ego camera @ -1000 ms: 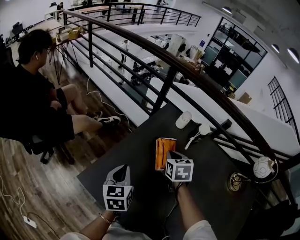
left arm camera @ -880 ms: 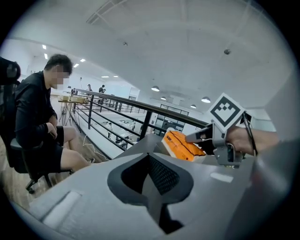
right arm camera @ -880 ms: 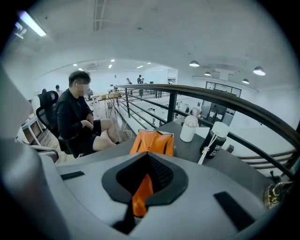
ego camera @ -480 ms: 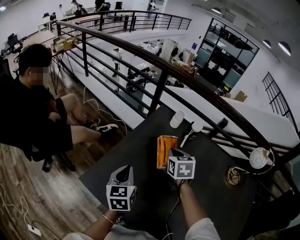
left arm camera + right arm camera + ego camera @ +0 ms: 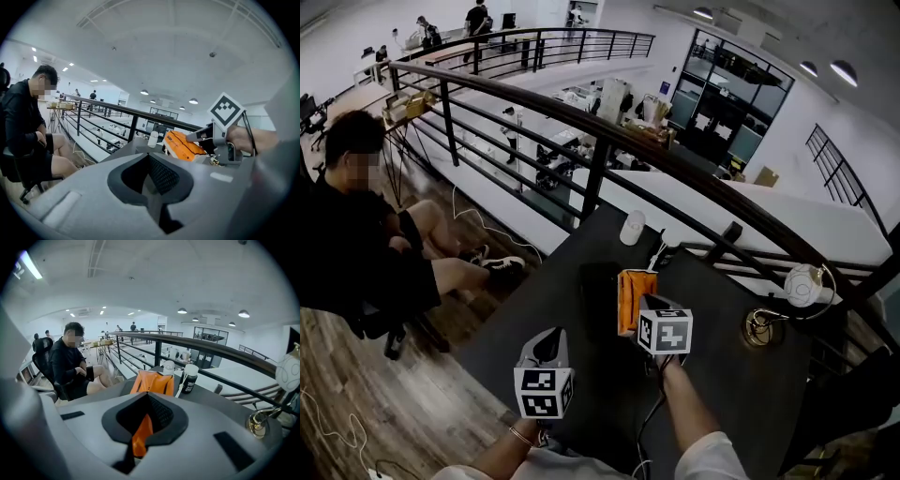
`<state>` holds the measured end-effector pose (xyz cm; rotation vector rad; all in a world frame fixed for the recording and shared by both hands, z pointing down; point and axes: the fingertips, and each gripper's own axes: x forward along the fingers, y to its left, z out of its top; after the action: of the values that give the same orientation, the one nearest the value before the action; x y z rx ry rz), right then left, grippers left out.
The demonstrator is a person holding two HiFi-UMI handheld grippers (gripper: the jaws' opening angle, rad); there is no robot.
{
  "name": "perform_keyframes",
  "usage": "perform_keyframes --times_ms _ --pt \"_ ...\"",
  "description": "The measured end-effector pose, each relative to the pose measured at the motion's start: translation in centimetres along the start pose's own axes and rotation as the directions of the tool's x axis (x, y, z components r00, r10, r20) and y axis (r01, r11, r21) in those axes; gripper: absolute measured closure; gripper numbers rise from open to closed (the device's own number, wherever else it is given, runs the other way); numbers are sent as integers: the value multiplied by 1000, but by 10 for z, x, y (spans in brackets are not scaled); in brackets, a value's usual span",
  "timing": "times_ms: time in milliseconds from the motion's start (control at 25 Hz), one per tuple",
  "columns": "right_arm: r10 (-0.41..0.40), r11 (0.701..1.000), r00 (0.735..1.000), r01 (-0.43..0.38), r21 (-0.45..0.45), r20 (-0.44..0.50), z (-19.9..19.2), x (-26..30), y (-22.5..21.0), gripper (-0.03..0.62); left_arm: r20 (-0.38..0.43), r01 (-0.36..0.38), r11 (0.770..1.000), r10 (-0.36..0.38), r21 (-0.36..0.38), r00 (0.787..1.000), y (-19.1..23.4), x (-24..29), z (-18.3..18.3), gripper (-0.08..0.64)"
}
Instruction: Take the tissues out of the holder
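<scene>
Orange tissue holder [image 5: 633, 298] at the middle of the dark desk [image 5: 741, 394] | right hand-held gripper [image 5: 143, 427] pinches its near orange edge | left hand-held gripper [image 5: 154, 183] is pressed together, empty, off to its left.

The head view looks steeply down on the table [image 5: 727, 384]. Both gripper views sit low, facing the railing [image 5: 132, 124], sharing the orange holder [image 5: 153, 381].
</scene>
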<state>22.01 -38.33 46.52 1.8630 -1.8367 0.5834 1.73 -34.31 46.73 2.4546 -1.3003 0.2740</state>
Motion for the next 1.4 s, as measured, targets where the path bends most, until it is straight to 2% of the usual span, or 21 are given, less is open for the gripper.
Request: perform_keyframes --times_ms 480,840,1400 --pt "-57 996 998 56 74 8 -41 -50 -35 583 -27 119 992 -118 35 993 -70 -6 -15 552" --pt "-105 984 994 106 145 -12 -80 -71 -64 583 -78 206 976 -201 73 977 -115 -1 -37 552" --pt "-114 958 991 129 258 -72 -150 -77 -97 583 -196 286 951 -261 114 945 -165 11 -86 552"
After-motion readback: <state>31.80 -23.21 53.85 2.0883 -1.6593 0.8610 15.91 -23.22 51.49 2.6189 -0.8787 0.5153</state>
